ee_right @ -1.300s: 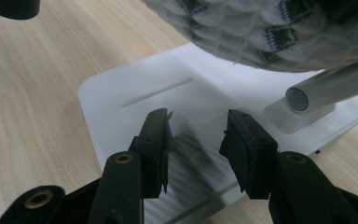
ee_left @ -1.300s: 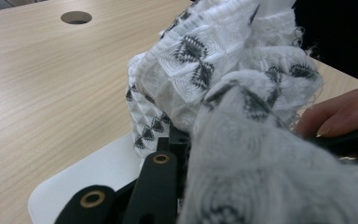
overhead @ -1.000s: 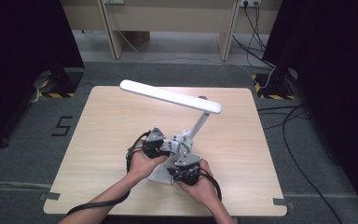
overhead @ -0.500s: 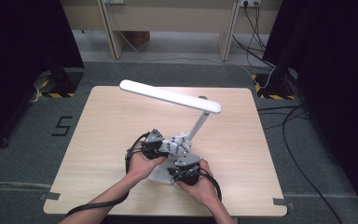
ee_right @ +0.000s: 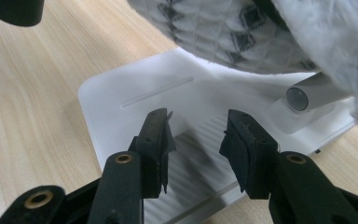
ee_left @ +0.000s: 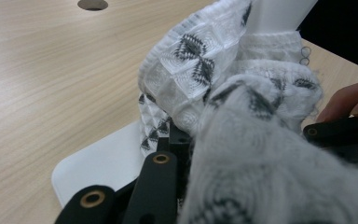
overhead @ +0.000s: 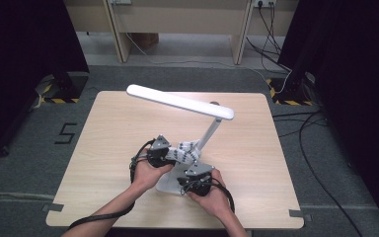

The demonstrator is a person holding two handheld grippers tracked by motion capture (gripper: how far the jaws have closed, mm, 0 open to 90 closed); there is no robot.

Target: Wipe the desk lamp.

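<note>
A white desk lamp [overhead: 187, 106] with a long flat head, a slanted silver stem and a flat white plastic base [ee_right: 135, 100] stands on the pale wood-grain desk [overhead: 103, 133], toward its near middle. A white knitted cloth with a grey-black diamond pattern [overhead: 183, 152] lies bunched on the base, around the foot of the stem.

Left tongs [overhead: 160, 154]: held in the person's left hand [overhead: 148, 174], at the left side of the base. In the left gripper view the cloth [ee_left: 242, 121] bulges over and between the black jaws, so the tongs [ee_left: 189, 154] appear to be pinching it; the tips themselves are hidden in the fabric. The white base corner [ee_left: 98, 163] sits just beneath the jaws. A fingertip of the other hand shows at the right edge.

Right tongs [overhead: 196, 177]: held in the right hand [overhead: 212, 197], at the near edge of the base. In the right gripper view the 2 jaws stand spread, with nothing between them, and the tongs [ee_right: 196, 133] hover over the ribbed part of the base. The cloth [ee_right: 242, 32] hangs above, and the silver stem's end [ee_right: 303, 95] lies to the right of the jaws.

The 2 tongs sit close together, the cloth just between them.
</note>
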